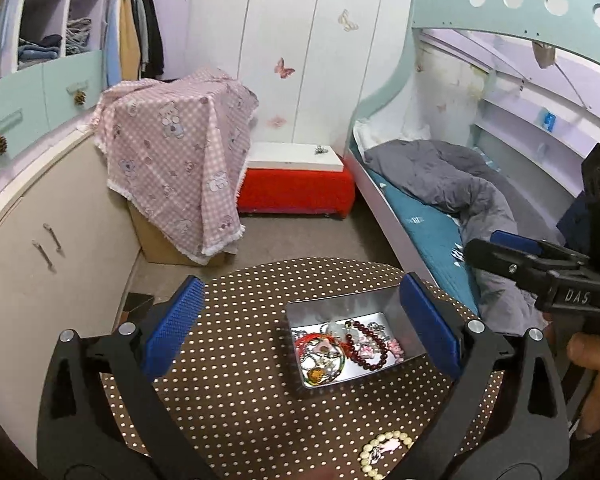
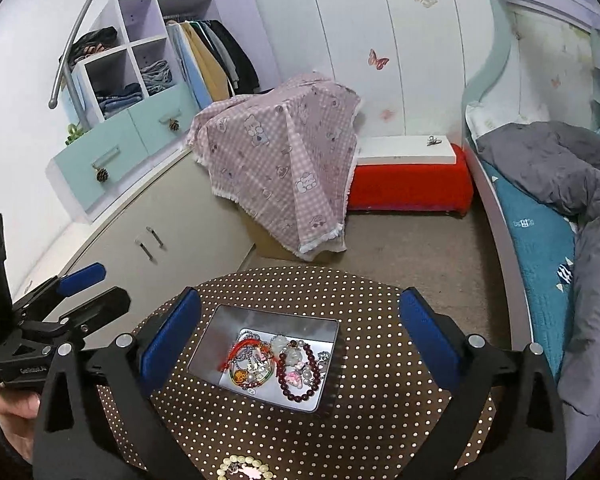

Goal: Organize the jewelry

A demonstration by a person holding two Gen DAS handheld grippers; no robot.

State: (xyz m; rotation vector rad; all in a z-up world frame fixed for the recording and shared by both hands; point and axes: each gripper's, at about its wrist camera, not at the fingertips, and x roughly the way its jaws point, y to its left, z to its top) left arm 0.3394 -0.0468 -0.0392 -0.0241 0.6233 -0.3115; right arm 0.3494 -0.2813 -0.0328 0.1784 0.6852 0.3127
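Both the left gripper (image 1: 300, 316) and right gripper (image 2: 300, 330) hover spread wide and empty above a metal tin (image 2: 220, 340) of tangled jewelry. A cream bead bracelet (image 2: 242, 465) lies outside on the dotted table (image 2: 380, 420), and wide pads could nudge it off the near edge.

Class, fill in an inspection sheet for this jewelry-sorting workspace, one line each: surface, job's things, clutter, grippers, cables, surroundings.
Surface: round table under a brown cloth with pale dots.
Job's things: open metal tin on the table, holding a dark red bead bracelet, red cord pieces and other mixed jewelry; a cream bead bracelet lies outside it at the near edge.
Clutter: nothing seen on the table.
Grippers: left gripper and right gripper both open, empty, above the table.
Cables: nothing seen.
Surroundings: bed with grey duvet, red bench, pink checked cloth over a box, wardrobe shelves.
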